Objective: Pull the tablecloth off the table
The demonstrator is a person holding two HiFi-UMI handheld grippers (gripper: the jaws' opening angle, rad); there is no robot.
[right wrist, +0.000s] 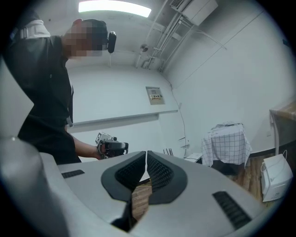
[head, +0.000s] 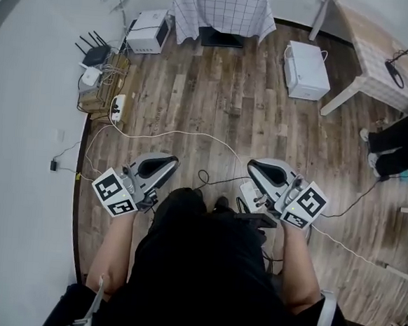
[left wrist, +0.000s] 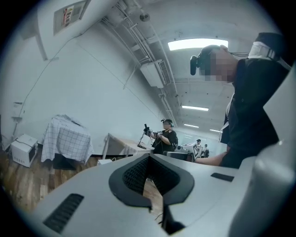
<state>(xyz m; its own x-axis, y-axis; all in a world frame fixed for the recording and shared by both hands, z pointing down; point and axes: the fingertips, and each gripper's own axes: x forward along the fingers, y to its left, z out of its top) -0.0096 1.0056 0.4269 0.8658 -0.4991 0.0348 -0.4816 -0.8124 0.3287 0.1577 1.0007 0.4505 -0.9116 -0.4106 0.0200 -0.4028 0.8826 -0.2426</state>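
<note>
The white tablecloth with a dark grid pattern (head: 223, 9) is draped over a small table at the far wall, its hem hanging most of the way to the floor on every visible side. It is well apart from both grippers. In the left gripper view (left wrist: 67, 139) and the right gripper view (right wrist: 226, 141) it shows as a distant draped block.

By the left wall stands a low wooden slatted crate (head: 103, 80) holding tangled cables and a small white device. A black router with antennas (head: 93, 51) sits at its far end. What else lies inside is too small to tell.

The left gripper (head: 169, 164) and the right gripper (head: 256, 166) are held level in front of the person, side by side. Each has its jaws pressed together on nothing.

The brown wooden plank floor (head: 223, 97) stretches open between the grippers and the table. It is crossed by a thin white cable (head: 185, 135) and edged by a white boxy appliance (head: 147, 31) on the left and a flat white box (head: 306, 70) on the right. A light wooden table (head: 381, 53) closes the far right corner.
</note>
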